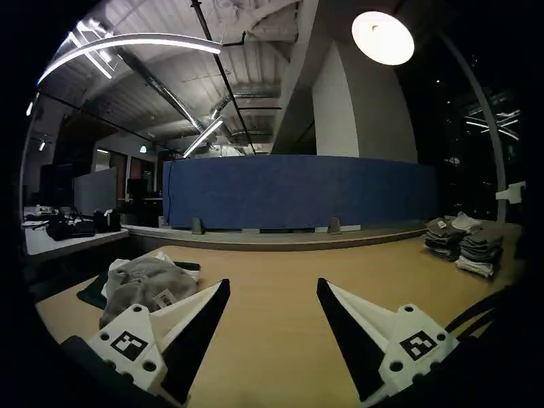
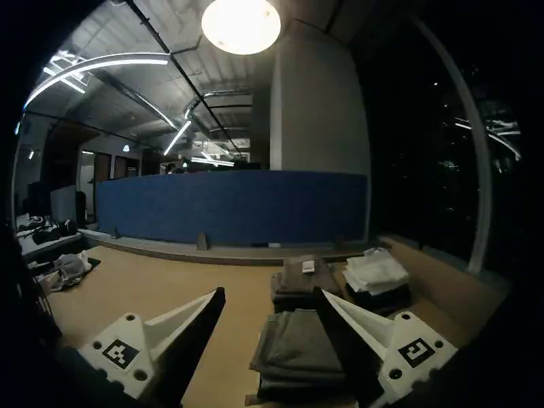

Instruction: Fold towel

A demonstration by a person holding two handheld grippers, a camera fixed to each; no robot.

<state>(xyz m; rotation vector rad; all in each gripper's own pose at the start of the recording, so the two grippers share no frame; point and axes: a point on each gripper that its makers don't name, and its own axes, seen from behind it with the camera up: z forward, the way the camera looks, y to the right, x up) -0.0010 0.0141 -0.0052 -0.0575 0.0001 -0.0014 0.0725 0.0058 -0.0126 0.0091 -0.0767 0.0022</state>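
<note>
In the left gripper view my left gripper [image 1: 273, 284] stands open over the bare wooden table [image 1: 285, 299], nothing between its fingers. A crumpled grey towel [image 1: 146, 282] with a small tag lies just past its left finger, on top of other loose cloths. In the right gripper view my right gripper [image 2: 269, 294] is open too, hovering above a stack of folded grey-brown towels [image 2: 299, 347]. Behind that stack sits a second folded dark stack [image 2: 302, 280], and to its right a stack topped with white towels [image 2: 376, 272]. The loose towel pile [image 2: 66, 268] lies far off at the left.
A blue partition [image 1: 299, 192] runs along the table's far side. Folded stacks [image 1: 466, 243] sit at the table's right end in the left gripper view. Another desk with dark gear [image 1: 68, 228] stands to the left. A dark window wall [image 2: 442, 190] borders the right.
</note>
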